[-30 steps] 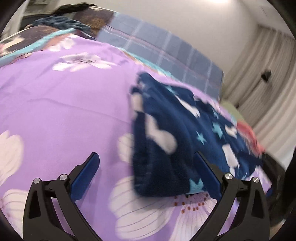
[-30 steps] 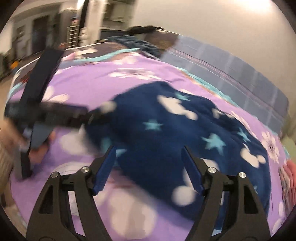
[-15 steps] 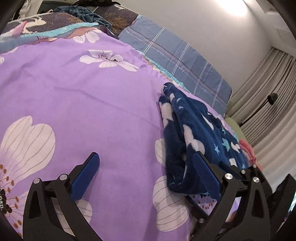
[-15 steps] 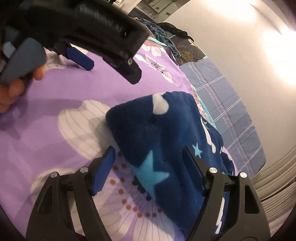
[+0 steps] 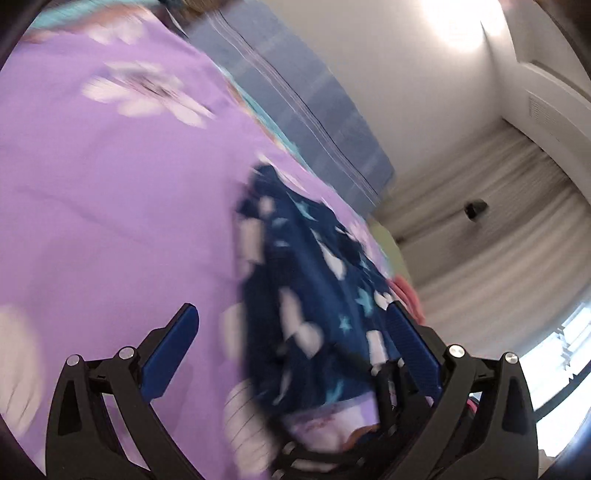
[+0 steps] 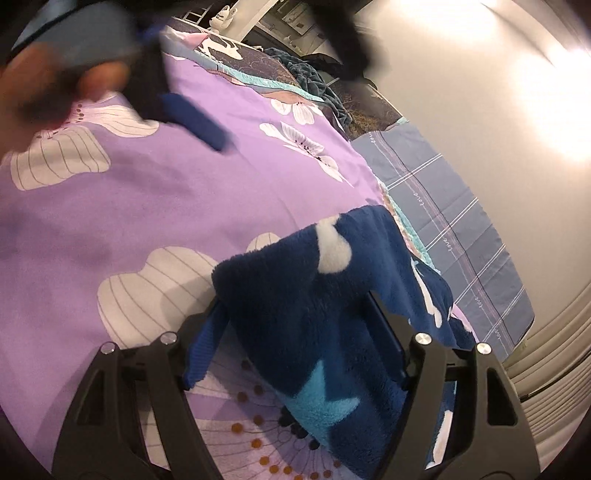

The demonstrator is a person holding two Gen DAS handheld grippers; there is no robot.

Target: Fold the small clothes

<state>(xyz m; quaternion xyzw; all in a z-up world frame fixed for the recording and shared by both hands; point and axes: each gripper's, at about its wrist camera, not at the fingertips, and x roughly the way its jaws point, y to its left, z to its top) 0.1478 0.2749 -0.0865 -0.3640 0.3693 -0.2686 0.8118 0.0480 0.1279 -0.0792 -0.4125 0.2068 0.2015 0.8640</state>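
Straddling fleece garment (image 6: 314, 314) edge, right gripper (image 6: 295, 332) seemingly ungripped.

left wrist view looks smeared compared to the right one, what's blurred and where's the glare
Left wrist view: motion blur smears the purple floral bedsheet and the navy star-print fleece garment; only its own fingers stay sharp, and a ceiling glare blows out. Right wrist view: the fleece and sheet are crisp, the other gripper and the hand at top left are blurred, and wall glare washes the right edge.

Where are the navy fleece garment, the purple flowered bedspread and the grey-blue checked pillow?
navy fleece garment (image 6: 295, 306): right wrist view, raised folded corner.
purple flowered bedspread (image 6: 207, 192): right wrist view, bare purple area.
grey-blue checked pillow (image 6: 454, 221): right wrist view, middle of its face.
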